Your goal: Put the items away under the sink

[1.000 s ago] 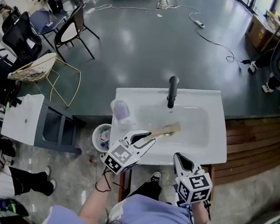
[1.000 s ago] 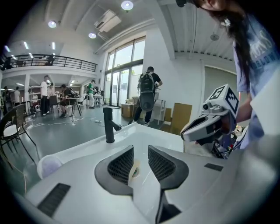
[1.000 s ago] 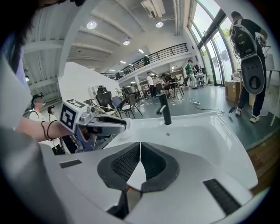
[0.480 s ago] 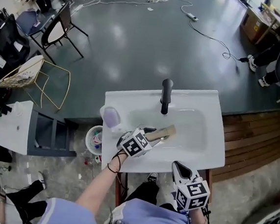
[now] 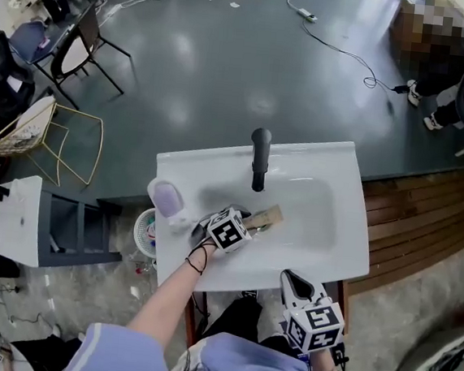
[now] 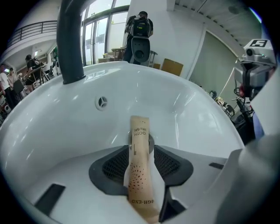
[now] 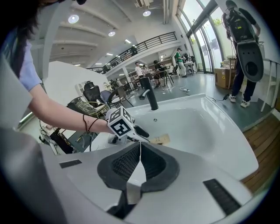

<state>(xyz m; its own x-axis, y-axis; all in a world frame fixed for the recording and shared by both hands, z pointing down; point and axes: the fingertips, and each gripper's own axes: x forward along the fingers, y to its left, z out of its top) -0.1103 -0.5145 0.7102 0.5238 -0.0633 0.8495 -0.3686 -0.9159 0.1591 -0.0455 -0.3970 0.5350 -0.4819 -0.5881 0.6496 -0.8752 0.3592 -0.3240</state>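
From the head view, the left gripper [image 5: 249, 221] was down inside the basin of the white sink [image 5: 331, 259], just in front of the black faucet [image 5: 259, 155]. Its tips were at the near end of a brown toothbrush box [image 5: 266, 217] lying on the basin floor. A lavender cup [image 5: 166, 196] stood on the sink's left rim. The right gripper [image 5: 294, 281] hung near the sink's front edge, clear of everything.

In the left gripper view, the toothbrush box [image 6: 140, 170] ran straight up the gap between the two jaws, its far end over the drain. The jaws had just been opening and stood spread on either side of the box without pinching it, so the claw was released, not yet grasping.

In the right gripper view, the right gripper's [image 7: 140, 146] pads met edge to edge with nothing between them: clenched and empty. Beyond it the left gripper [image 7: 139, 131] reached to the box [image 7: 161, 139] in the basin.

By my reading, the task had barely started. The box was lined up for a pick but not gripped. It and the cup both remained to go under the sink, a space no view showed.
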